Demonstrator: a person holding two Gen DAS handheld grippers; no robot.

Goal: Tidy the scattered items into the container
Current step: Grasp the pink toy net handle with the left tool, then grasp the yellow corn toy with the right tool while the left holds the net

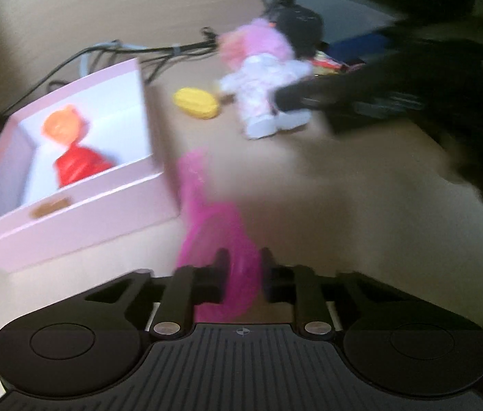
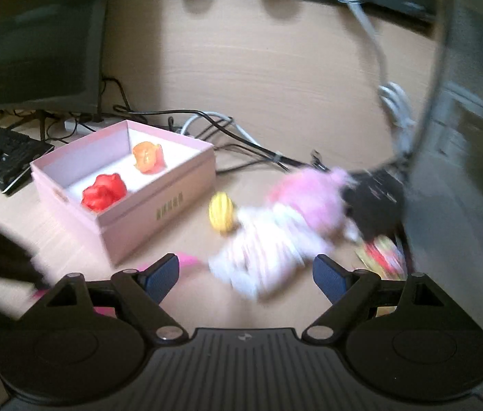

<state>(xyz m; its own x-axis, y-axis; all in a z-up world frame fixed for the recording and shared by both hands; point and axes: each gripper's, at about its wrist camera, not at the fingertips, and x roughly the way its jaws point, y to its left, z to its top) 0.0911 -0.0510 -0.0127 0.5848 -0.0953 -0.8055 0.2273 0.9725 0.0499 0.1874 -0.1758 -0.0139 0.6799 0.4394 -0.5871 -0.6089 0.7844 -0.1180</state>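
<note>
A pink box (image 1: 80, 219) (image 2: 159, 212) sits on the wooden desk and holds an orange toy (image 1: 61, 128) (image 2: 147, 157) and a red toy (image 1: 80, 167) (image 2: 104, 191). My left gripper (image 1: 244, 267) is shut on a magenta toy (image 1: 214, 226), just right of the box; it also shows blurred in the right wrist view (image 2: 186, 260). My right gripper (image 2: 246, 274) is open, its fingers either side of the legs of a pink-haired doll (image 2: 275, 236) (image 1: 262, 82) lying on the desk. A yellow toy (image 1: 197, 103) (image 2: 221, 213) lies beside the doll.
Cables (image 2: 241, 137) run behind the box. A keyboard (image 2: 1, 157) and a dark monitor (image 2: 39, 41) stand at the left. A black object (image 2: 375, 205) and a colourful packet (image 2: 383, 257) lie right of the doll. A dark panel (image 2: 467, 171) rises at the right.
</note>
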